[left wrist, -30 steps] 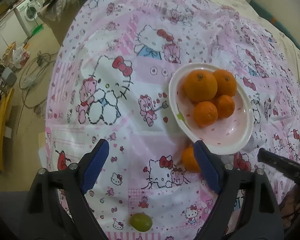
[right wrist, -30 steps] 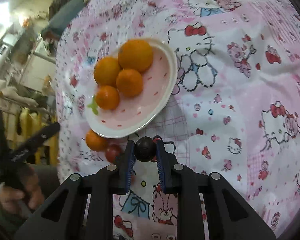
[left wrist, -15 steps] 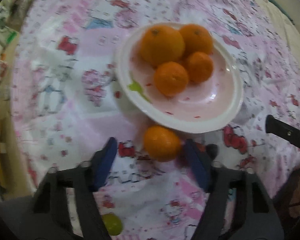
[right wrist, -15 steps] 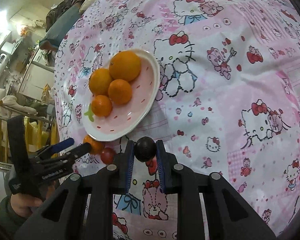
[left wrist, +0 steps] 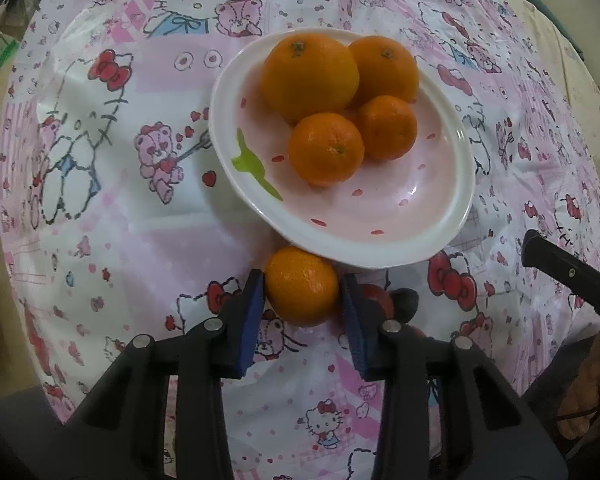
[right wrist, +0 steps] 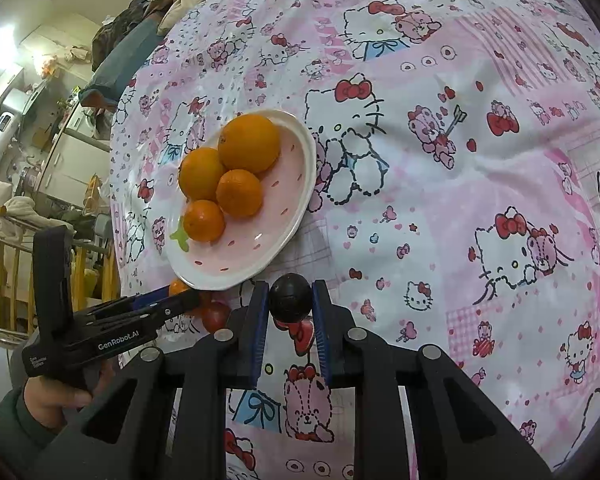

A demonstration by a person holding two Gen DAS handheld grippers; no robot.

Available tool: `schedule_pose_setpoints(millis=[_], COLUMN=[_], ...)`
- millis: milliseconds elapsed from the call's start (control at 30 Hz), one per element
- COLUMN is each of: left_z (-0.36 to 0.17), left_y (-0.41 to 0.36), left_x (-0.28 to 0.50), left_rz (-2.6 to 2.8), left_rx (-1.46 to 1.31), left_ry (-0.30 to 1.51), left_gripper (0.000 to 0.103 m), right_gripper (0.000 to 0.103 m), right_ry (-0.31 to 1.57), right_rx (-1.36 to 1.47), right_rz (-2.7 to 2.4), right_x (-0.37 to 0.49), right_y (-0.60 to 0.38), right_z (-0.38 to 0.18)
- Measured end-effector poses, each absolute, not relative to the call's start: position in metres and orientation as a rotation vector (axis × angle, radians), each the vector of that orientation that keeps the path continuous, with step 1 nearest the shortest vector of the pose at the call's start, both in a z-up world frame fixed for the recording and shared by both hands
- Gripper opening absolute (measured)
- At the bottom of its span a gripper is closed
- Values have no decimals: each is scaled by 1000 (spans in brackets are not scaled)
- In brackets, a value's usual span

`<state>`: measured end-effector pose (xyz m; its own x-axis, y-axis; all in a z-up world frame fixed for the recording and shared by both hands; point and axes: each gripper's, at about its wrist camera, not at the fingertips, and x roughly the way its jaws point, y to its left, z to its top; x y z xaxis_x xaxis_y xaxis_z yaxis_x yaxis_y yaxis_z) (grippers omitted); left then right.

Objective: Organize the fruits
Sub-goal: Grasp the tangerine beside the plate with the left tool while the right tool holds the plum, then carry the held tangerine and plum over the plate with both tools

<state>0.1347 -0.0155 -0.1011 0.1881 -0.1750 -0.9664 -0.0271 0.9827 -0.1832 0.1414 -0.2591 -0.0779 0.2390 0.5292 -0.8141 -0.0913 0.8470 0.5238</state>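
In the left wrist view, a red fruit [left wrist: 374,298] and a dark round fruit [left wrist: 406,300] sit half hidden behind the right finger [left wrist: 354,328] of the left gripper [left wrist: 302,308]. The near underside of the mandarin [left wrist: 302,286] between the jaws is hidden. The right gripper [left wrist: 568,276] is cut off at the right edge. In the right wrist view, only a sliver of that mandarin shows under the plate [right wrist: 296,200] rim. The far-left room clutter is too small to identify.

"GenRobot.AI" on left hand-held gripper [right wrist: 180,299] body.
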Motion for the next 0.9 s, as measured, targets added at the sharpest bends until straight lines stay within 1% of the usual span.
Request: schedule_pose_setpoints(millis=[200,600,900], left_z=[-97,-68,-47], left_y=[-8,7,13], left_x=[131,115,109], left_rz=[-75,12,70], left_rx=[-171,-112,-105], left_ry=[1359,1239,1163], left_gripper=[33,33,33], right_gripper=[22,22,22], right_ry=[1254,1216,1156], right_rx=[396,402,438], right_rz=[442,445,412], right_x=[142,140,138], right_y=[-256,-260,-280], right_z=[-75,-62,-44])
